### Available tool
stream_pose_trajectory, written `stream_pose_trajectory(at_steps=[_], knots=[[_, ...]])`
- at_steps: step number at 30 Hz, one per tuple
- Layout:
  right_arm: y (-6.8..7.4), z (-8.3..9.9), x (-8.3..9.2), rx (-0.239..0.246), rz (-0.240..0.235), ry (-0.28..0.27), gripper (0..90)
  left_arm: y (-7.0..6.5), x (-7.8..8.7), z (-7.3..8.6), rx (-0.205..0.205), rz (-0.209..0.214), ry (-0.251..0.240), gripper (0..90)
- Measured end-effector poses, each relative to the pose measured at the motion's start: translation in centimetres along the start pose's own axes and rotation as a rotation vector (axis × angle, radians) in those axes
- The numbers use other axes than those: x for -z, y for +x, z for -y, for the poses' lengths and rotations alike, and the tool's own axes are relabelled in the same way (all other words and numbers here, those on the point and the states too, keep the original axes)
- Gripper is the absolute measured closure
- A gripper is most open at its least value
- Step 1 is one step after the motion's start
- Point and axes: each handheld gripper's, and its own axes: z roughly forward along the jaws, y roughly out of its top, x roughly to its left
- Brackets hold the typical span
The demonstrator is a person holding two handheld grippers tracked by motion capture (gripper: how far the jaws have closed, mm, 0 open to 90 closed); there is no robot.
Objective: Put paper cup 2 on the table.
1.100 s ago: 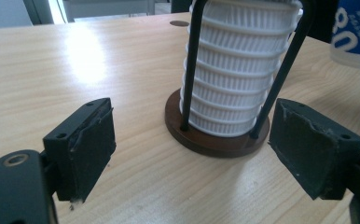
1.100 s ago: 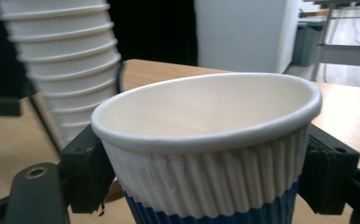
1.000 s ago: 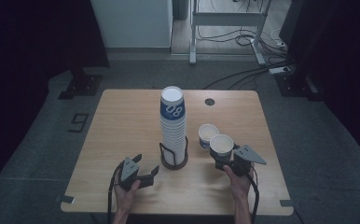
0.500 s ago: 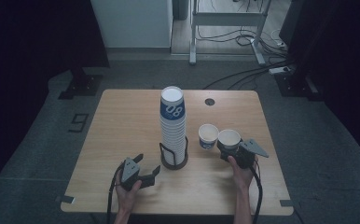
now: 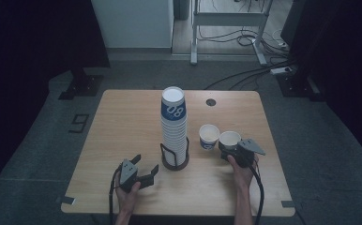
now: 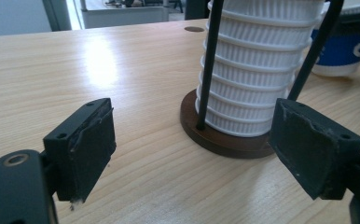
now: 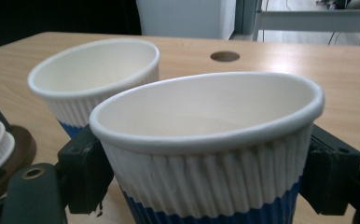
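On the light wooden table [image 5: 123, 122], a tall stack of white ribbed paper cups with blue bands [image 5: 173, 126] stands in a dark round holder with upright rods [image 5: 175, 161], and one loose cup of the same kind [image 5: 209, 136] sits just to its right. Most cups look to be left in the stack, so the unstacking seems barely begun. The right gripper [image 5: 230, 151] is clamped on a second white-and-blue ribbed cup [image 7: 211, 149], upright beside the loose one, while the left gripper [image 6: 192, 154] rests gaping wide, holding nothing, before the holder.
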Motion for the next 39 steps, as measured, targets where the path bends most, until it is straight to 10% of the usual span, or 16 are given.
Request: stream_pose_trajectory(at_steps=[27, 39], knots=[[-0.8, 1.1, 1.6, -0.035, 0.063, 0.123, 13.2, 0.0, 0.0, 0.0, 0.005, 0.0, 0.001, 14.4], [0.4, 1.5, 4.0, -0.073, 0.082, 0.081, 12.8, 0.0, 0.0, 0.0, 0.013, -0.022, 0.007, 14.3]])
